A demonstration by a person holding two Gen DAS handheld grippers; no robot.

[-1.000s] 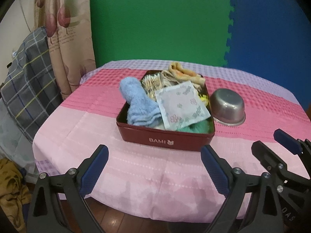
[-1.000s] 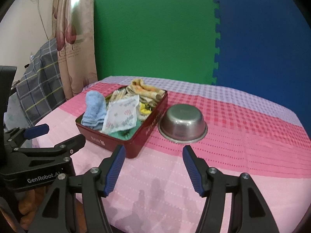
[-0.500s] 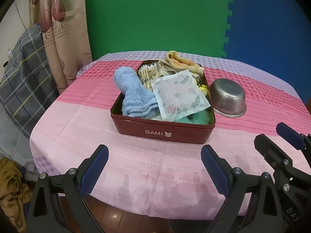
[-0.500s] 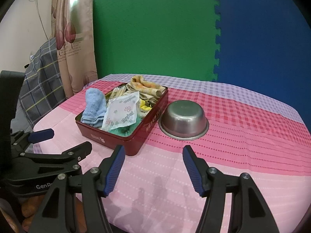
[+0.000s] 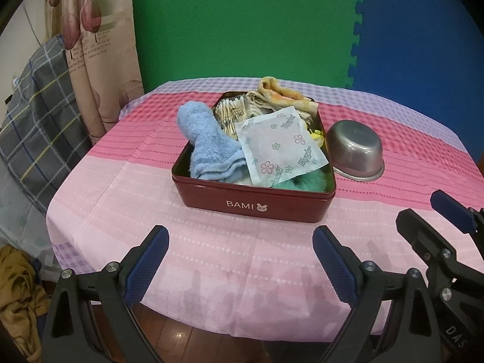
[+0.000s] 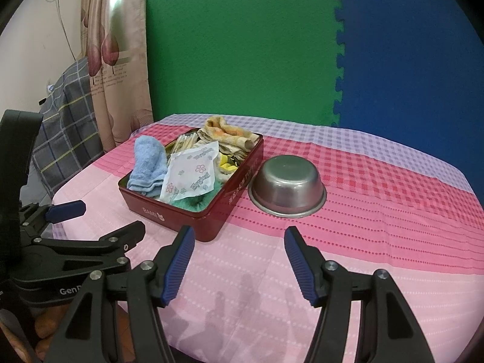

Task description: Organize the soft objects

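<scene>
Beyond both grippers' parted, empty jaws sits the red tin.

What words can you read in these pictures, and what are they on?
"BAMI", with a bunny face: front of the red tin.
"Hygiene": printed repeatedly on the white packet.
"GenR…", cut off: left gripper.
"DAS", cut off: right gripper.
Gold writing on the tin's side: too small to read.
Lines on the curtain: too blurred.

Glossy red tin; brushed metal bowl; fluffy blue terry towel; woven tablecloth.
</scene>
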